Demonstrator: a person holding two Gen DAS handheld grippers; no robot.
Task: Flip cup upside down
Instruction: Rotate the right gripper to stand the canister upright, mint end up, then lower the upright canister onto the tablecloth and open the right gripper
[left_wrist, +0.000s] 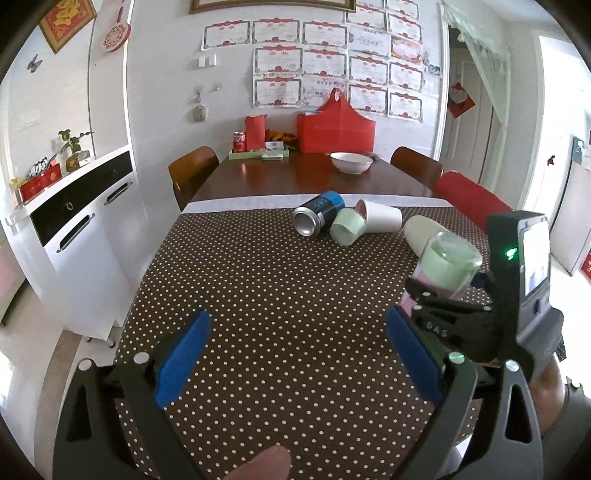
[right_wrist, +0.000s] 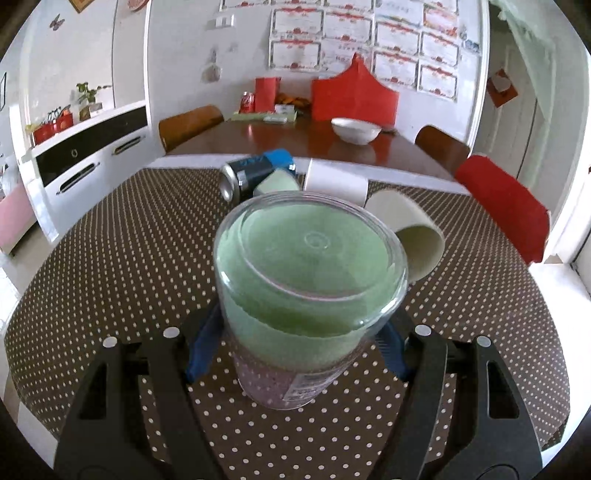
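Note:
A clear cup (right_wrist: 306, 295) with a green and pink lining is held between the blue pads of my right gripper (right_wrist: 299, 343), its flat base turned up and toward the camera, just above the dotted cloth. In the left wrist view the same cup (left_wrist: 448, 264) shows at the right in the right gripper (left_wrist: 439, 295). My left gripper (left_wrist: 295, 354) is open and empty over the cloth, left of the cup.
A blue can (left_wrist: 319, 212), a green cup (left_wrist: 347, 227), a white cup (left_wrist: 380, 218) and a cream cup (left_wrist: 419, 230) lie on their sides at the far end of the dotted tablecloth (left_wrist: 258, 295). A white bowl (left_wrist: 351, 162) and red bags (left_wrist: 336, 127) stand farther back.

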